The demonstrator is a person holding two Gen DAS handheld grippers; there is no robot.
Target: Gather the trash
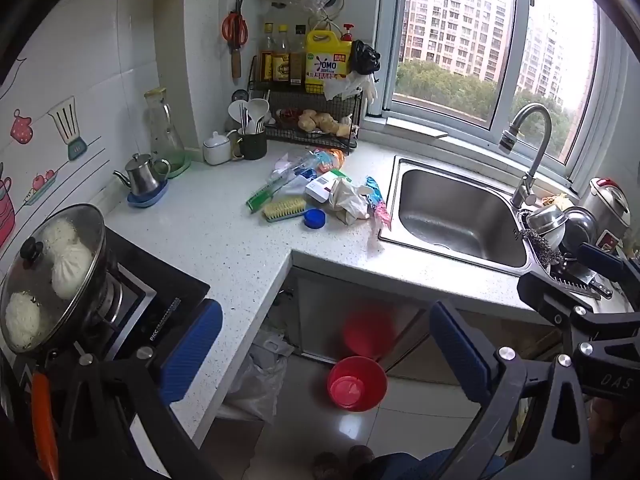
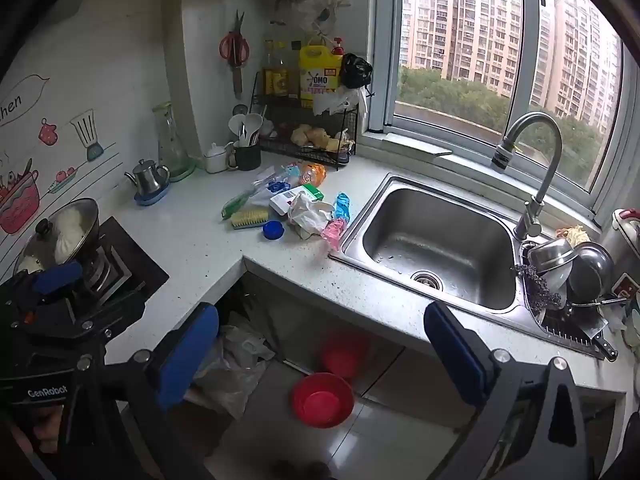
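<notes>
Both my left gripper [image 1: 326, 344] and right gripper [image 2: 322, 340] gape empty. Trash [image 1: 320, 192] lies far on the counter [image 1: 224, 240], left of the sink [image 1: 460, 216]. I'd reach in low, taking the near crumpled wrapper [image 2: 308, 214] first.

Both grippers, left gripper [image 1: 326, 344] and right gripper [image 2: 322, 346], have black frames, ribbed blue pads [image 1: 192, 350] and silver screws. One body reads "GenRobot", another "DAS".
</notes>
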